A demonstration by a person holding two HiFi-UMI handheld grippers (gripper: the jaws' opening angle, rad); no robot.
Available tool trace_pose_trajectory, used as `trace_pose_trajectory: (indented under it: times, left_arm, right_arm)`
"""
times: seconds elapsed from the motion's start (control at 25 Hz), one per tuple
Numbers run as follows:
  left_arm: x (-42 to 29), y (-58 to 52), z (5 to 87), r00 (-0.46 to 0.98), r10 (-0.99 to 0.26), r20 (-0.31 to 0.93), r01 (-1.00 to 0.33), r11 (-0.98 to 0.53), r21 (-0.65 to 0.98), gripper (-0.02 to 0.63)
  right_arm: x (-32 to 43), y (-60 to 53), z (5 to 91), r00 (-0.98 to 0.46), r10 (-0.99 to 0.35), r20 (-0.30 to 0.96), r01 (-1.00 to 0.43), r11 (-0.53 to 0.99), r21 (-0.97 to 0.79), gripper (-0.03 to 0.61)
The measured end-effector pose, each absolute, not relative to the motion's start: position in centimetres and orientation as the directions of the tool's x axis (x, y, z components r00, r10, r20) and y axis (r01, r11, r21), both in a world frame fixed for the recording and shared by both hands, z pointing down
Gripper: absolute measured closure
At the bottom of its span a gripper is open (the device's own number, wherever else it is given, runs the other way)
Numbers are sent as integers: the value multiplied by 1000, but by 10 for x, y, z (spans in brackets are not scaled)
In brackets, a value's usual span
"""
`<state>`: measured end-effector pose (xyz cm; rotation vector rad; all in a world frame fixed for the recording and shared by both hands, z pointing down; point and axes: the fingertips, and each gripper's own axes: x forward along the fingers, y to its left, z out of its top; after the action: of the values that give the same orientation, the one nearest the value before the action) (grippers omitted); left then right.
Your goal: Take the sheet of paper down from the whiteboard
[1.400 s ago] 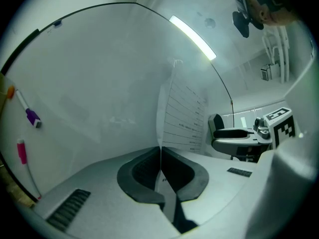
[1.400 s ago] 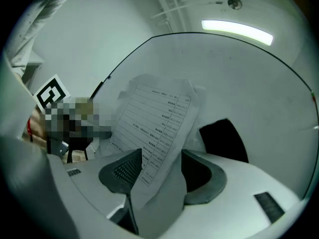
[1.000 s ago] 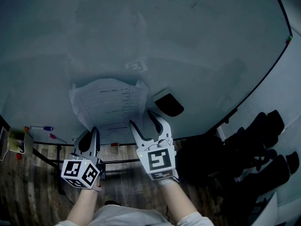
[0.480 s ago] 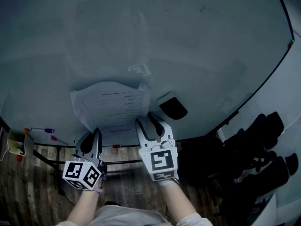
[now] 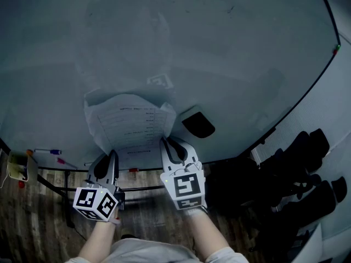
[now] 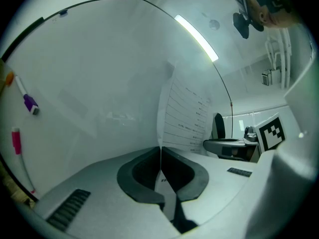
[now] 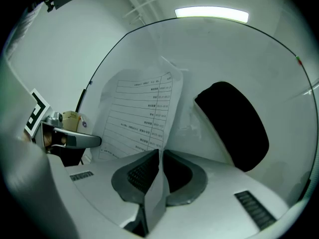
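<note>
The sheet of paper (image 5: pixel 129 126) hangs low on the whiteboard (image 5: pixel 219 48), with a black eraser (image 5: pixel 197 124) just to its right. The left gripper (image 5: pixel 112 155) and right gripper (image 5: pixel 168 142) meet its bottom edge.

In the left gripper view, the jaws are clamped tight on the sheet's lower edge.

In the right gripper view, the jaws are closing, with the sheet's bottom corner pinched between them.

Left gripper (image 5: pixel 112 153), right gripper (image 5: pixel 168 142): pale grey shells, dark jaws, black-white marker cubes (image 5: pixel 96 203); light grey top (image 5: pixel 148 252).
</note>
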<state>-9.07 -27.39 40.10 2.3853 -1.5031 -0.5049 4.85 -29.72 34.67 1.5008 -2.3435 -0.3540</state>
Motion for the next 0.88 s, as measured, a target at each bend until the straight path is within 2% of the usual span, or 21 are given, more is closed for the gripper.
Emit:
trace_pose_trajectory:
  times: [0.28,0.88]
  left_arm:
    - [-91,-263,396,405,-905,-130,-814,-422,399,598]
    - [-80,-221,413,424,-903,-71,-834,-420,359,598]
  right_arm:
    - [47,-293,341,-419,-896,149,-814,443,375,557]
    - [58,-259,360,-466,-867,177,-810,498,310,558]
